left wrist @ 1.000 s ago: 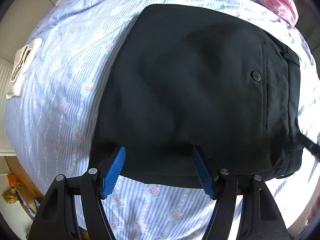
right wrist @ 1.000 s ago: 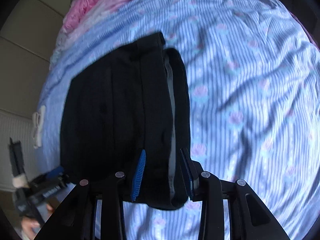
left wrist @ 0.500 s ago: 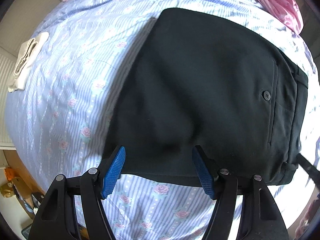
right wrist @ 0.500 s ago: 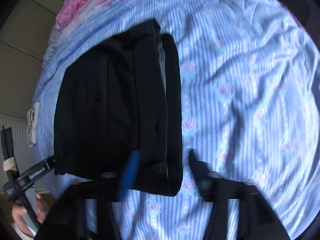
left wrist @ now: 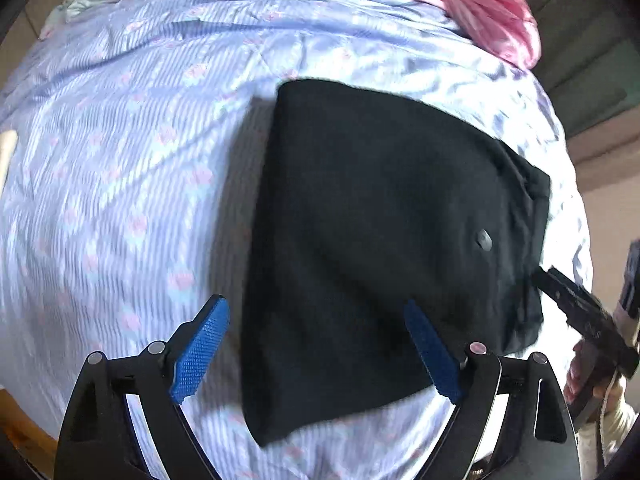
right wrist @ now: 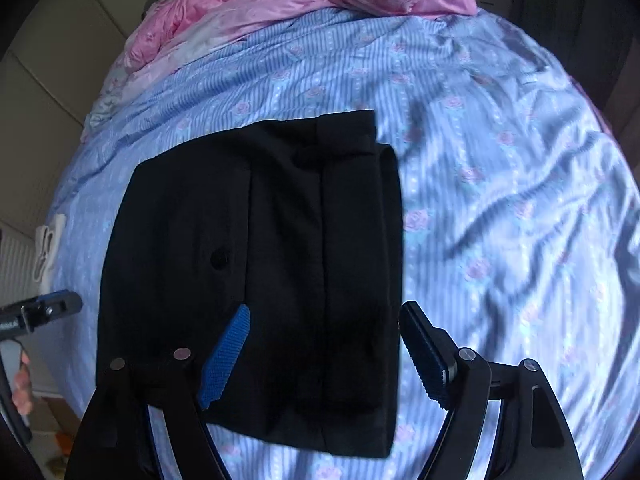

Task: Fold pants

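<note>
The black pants [left wrist: 372,240] lie folded into a compact rectangle on the blue striped floral bedsheet [left wrist: 120,184], button side up. They also show in the right wrist view [right wrist: 280,264], waistband toward the right. My left gripper [left wrist: 316,344] is open and empty, hovering above the pants' near left edge. My right gripper [right wrist: 324,344] is open wide and empty, above the waistband end. Neither touches the cloth. The right gripper appears at the left view's right edge [left wrist: 580,320], the left gripper at the right view's left edge [right wrist: 36,312].
A crumpled pink blanket [right wrist: 320,0] lies at the far end of the bed, also in the left wrist view [left wrist: 480,12]. A small white cloth [right wrist: 48,248] sits on the bed's left side. The sheet [right wrist: 520,200] is wrinkled right of the pants.
Both grippers have pulled back and up from the pants. The right gripper has opened wider and let the waistband edge go. The left view has swung right.
</note>
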{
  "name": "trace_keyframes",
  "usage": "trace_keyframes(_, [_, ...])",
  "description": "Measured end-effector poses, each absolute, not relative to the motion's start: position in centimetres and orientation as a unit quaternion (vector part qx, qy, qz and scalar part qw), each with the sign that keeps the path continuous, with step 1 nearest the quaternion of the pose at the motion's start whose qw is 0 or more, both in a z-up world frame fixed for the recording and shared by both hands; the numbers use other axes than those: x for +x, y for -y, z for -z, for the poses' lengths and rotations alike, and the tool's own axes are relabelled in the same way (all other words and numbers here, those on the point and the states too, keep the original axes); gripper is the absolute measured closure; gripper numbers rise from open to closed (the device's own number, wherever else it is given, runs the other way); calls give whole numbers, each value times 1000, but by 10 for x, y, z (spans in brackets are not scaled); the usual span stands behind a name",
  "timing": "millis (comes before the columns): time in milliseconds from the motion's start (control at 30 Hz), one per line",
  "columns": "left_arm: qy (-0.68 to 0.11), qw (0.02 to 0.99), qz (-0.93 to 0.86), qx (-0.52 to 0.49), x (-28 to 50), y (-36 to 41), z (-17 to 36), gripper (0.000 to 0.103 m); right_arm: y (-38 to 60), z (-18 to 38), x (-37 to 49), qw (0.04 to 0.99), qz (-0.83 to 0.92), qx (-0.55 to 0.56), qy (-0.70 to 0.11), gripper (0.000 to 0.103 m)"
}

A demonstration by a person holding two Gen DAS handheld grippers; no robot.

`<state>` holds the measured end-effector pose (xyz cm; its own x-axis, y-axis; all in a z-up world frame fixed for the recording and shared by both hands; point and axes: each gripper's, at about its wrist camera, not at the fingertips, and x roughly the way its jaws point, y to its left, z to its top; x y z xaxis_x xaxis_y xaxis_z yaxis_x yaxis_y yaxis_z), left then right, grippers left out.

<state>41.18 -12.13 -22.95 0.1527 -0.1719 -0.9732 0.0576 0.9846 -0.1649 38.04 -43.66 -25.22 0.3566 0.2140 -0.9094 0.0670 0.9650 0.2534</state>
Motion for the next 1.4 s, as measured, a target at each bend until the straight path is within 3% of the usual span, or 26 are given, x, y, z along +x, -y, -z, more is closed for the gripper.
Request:
trace_keyframes(367, [-663, 746, 57, -18, 444, 132, 273, 14, 452, 274, 407, 796, -3, 146, -587, 25])
trace_keyframes(700, [-665, 740, 74, -62, 455, 120, 296, 14, 426, 224, 344, 840, 101, 147, -512, 25])
trace_keyframes(900, [-655, 749, 93, -14, 450, 137, 296, 13, 419, 225, 290, 826, 154, 245, -484, 25])
trace_keyframes(1167, [-658, 742, 126, -6, 440, 145, 311, 9, 395, 276, 228, 776, 156, 389, -472, 25])
trace_keyframes(1400, [-651, 746, 143, -11, 437, 145, 318, 5, 394, 304, 226, 774, 120, 482, -393, 25])
